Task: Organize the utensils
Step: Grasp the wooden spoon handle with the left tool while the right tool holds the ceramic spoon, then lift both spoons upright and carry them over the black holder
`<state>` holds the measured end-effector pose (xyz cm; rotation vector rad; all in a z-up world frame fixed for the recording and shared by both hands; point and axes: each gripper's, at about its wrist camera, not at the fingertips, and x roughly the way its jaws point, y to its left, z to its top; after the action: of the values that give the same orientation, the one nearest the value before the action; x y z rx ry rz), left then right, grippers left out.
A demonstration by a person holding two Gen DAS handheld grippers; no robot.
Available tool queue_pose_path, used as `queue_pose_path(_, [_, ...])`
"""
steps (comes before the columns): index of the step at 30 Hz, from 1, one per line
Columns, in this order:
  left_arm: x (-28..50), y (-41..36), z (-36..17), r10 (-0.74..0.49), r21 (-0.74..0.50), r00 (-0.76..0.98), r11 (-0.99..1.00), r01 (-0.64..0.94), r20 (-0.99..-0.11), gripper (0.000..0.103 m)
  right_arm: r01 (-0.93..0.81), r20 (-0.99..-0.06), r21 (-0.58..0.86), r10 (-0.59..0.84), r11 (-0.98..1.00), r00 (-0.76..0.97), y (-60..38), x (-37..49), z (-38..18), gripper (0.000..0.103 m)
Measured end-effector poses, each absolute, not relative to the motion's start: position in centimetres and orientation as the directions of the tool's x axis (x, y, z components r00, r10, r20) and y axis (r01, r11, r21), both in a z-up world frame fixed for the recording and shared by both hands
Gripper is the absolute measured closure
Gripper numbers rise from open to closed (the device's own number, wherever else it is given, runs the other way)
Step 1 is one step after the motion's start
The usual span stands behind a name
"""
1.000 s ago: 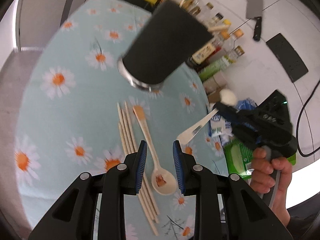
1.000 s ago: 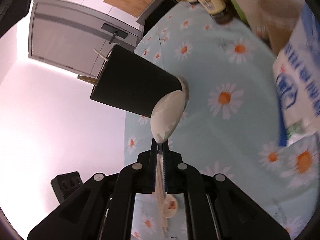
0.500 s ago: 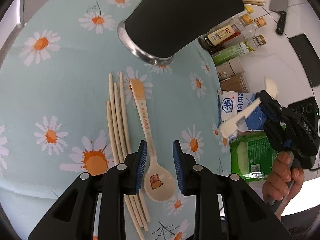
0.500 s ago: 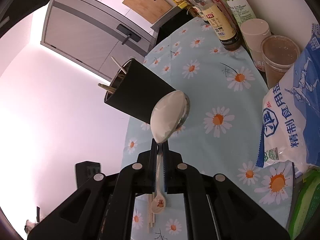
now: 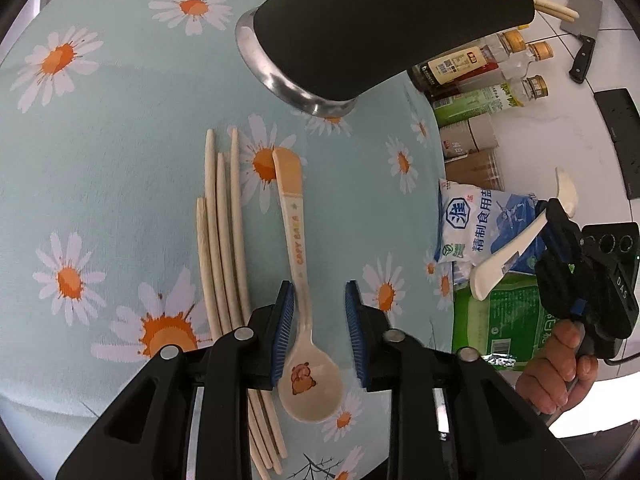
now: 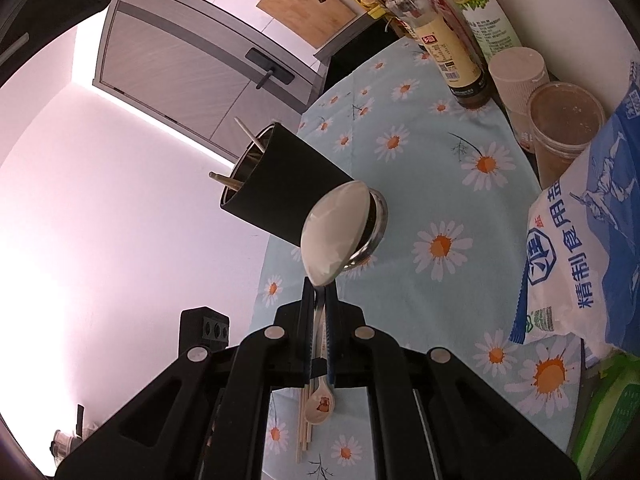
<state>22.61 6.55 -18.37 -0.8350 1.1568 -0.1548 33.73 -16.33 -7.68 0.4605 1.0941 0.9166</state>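
A cream spoon with a bear print (image 5: 295,236) lies on the daisy tablecloth (image 5: 120,160), next to several pale chopsticks (image 5: 222,240). My left gripper (image 5: 318,320) hangs low over the spoon's neck. Its jaws are closing, with the neck between them; the right pad stands apart from it. My right gripper (image 6: 319,308) is shut on the handle of a white spoon (image 6: 336,236), held in the air in front of the black utensil holder (image 6: 288,188). Chopsticks (image 6: 248,132) stick out of the holder's mouth. In the left wrist view, the right gripper (image 5: 554,216) and its white spoon (image 5: 504,260) are at the right.
A blue-and-white salt bag (image 6: 580,248), a green packet (image 5: 500,320), jars (image 6: 564,120) and sauce bottles (image 5: 472,64) line the cloth's right side. A cleaver (image 5: 582,20) and a black power strip (image 5: 620,120) lie on the white counter beyond. The cloth's edge runs along the left.
My left gripper has sunk toward the bear spoon, so spoon and chopsticks look larger, and its jaws have narrowed slightly. The right gripper has rolled and risen a little with the white spoon.
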Motion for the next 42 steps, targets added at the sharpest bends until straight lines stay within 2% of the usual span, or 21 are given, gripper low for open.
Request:
queue_pose_path(2, [22.5,6.5,-18.5,-0.49,-0.632,0.429,0.713,-0.303,-0.759,0.095,-0.404,-0.55,0.722,0.82,0.562,0.158,-16.3,33.8,-7.8,0.097])
queue_pose_path(6, [22.2,7.0,-18.8,-0.495,-0.644,0.439,0.698,-0.313,-0.75,0.097,-0.396,-0.546,0.73,0.824,0.557,0.151,-16.3,33.9,-8.1,0.097])
queue_pose_path(17, [21.1,7.0,-17.2,-0.487,-0.679,0.514,0.673,-0.295,-0.706,0.098,-0.455,-0.569,0.683,0.807,0.572,0.161,-15.3,33.5,-8.0,0.097])
queue_pose_path(24, [20.0,6.7,-13.6,-0.425,-0.669,0.613,0.703,-0.24,-0.666,0.098,-0.539,-0.604,0.596,0.775,0.595,0.188,-13.9,32.5,-7.1,0.097])
queue_pose_path(35, [19.1,7.6,-7.3,-0.318,-0.634,0.766,0.759,-0.147,-0.559,0.098,-0.672,-0.599,0.493,0.775,0.553,0.199,-10.4,32.0,-3.8,0.097])
queue_pose_path(42, [19.2,7.3,-4.8,-0.306,-0.605,0.799,0.791,-0.09,-0.518,0.098,-0.706,-0.609,0.47,0.774,0.53,0.175,-8.4,32.3,-2.5,0.097])
